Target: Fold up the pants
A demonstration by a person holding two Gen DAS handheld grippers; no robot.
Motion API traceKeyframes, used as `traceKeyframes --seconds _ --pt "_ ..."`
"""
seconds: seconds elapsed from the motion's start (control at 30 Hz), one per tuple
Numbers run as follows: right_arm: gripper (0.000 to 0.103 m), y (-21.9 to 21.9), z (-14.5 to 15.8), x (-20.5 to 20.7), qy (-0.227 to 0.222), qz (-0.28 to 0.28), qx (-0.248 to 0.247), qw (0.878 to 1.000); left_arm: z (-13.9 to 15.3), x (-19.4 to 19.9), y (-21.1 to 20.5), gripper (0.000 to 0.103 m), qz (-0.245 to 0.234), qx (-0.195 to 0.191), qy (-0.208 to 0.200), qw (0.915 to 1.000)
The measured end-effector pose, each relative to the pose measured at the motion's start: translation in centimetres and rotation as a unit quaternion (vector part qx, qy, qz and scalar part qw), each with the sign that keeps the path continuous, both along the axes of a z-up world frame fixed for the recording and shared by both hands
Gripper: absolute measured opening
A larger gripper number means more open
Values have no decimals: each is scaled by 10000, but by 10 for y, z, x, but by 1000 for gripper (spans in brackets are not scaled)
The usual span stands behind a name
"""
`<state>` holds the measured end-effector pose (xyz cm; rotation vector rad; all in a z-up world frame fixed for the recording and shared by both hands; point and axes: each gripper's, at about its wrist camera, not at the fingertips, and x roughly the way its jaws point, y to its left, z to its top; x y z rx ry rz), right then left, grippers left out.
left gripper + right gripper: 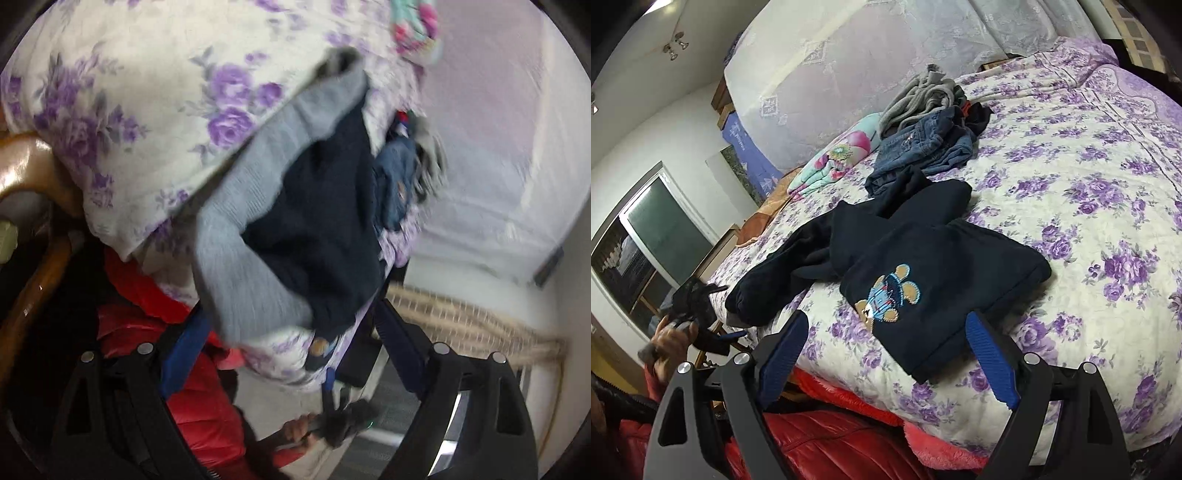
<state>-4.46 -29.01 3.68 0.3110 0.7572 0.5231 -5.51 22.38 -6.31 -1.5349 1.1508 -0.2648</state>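
A: Where are the pants (886, 258)?
B: On the bed (1089, 229), near its front edge, bear patch up, legs trailing left.
A: Your grippers?
B: My right gripper (890, 343) gapes wide, empty, at the front edge. My left gripper (291, 350) is spread too, gripping nothing.

No legible text, label or number appears anywhere; the bear patch (886, 295) on the dark pants (942, 266) carries a picture only, no lettering.

Pants (905, 266) on bed (1089, 229), clothes pile (931, 125) behind, pillow (834, 158) left.
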Motion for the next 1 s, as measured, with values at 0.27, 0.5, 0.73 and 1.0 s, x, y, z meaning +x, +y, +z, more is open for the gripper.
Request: traceKeyframes --seconds 0.27,0.5,0.73,1.0 --pt "88 -9 -2 -2 -4 -115 116 9999 -23 4 -16 17 -549 185 -61 9983" --pt "88 -2 -2 -2 -33 -54 2 10000 86 0 -1 15 -503 3394 -1875 9204" --pt "88 0 -14 -16 187 15 -88 9998 48 33 44 17 -435 3602 -2019 9097" --pt "83 -2 -39 41 850 -81 755 9935 30 24 36 52 -287 3849 -2379 8913"
